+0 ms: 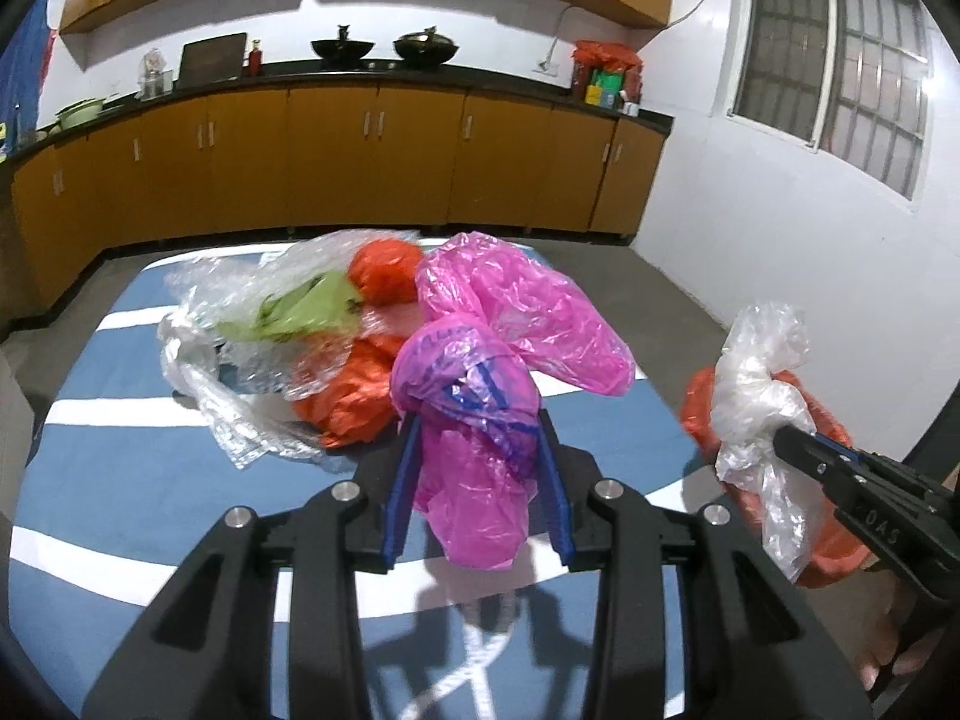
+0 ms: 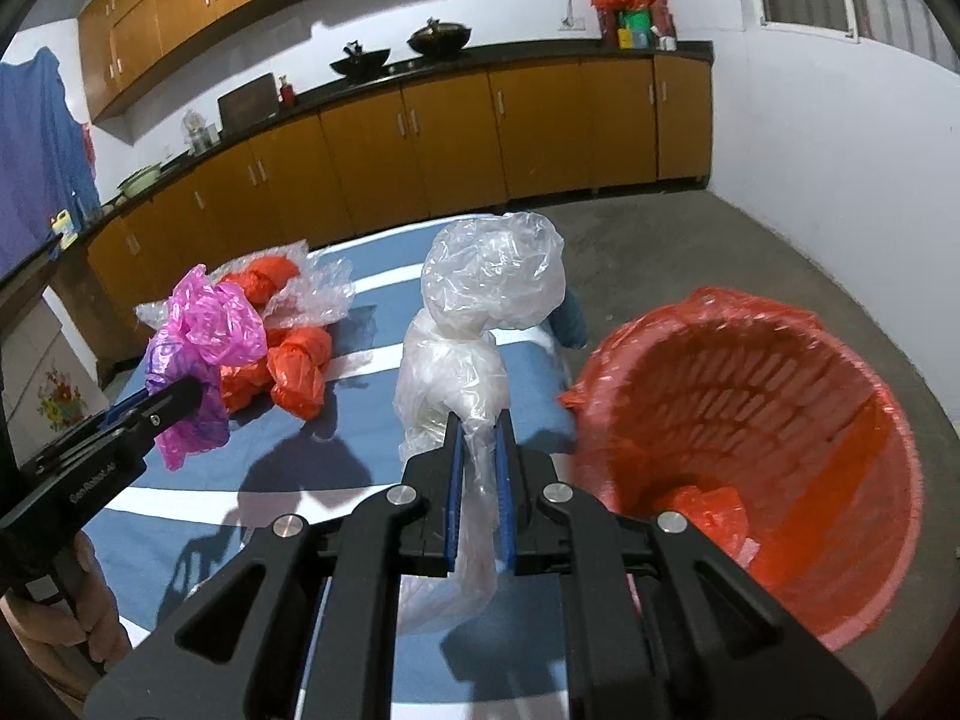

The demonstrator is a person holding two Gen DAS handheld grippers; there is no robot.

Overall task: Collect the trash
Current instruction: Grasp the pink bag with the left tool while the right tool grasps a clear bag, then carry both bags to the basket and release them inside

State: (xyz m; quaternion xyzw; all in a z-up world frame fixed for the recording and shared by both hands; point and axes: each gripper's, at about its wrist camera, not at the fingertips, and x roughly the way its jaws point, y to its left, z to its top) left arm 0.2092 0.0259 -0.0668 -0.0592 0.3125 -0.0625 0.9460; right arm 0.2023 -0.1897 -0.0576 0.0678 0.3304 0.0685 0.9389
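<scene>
My left gripper is shut on a crumpled pink plastic bag, lifted above the blue striped cloth; the same pink plastic bag shows at the left of the right wrist view. My right gripper is shut on a clear plastic bag, held up beside the orange bin, which has an orange liner and some scraps at its bottom. In the left wrist view the clear plastic bag hangs in front of the orange bin. More trash lies on the cloth: orange bags and bubble wrap.
A green wrapper lies inside the clear wrap pile. Wooden cabinets and a dark counter with pans run along the far wall. Grey floor surrounds the cloth-covered surface. A hand holds the left gripper's handle.
</scene>
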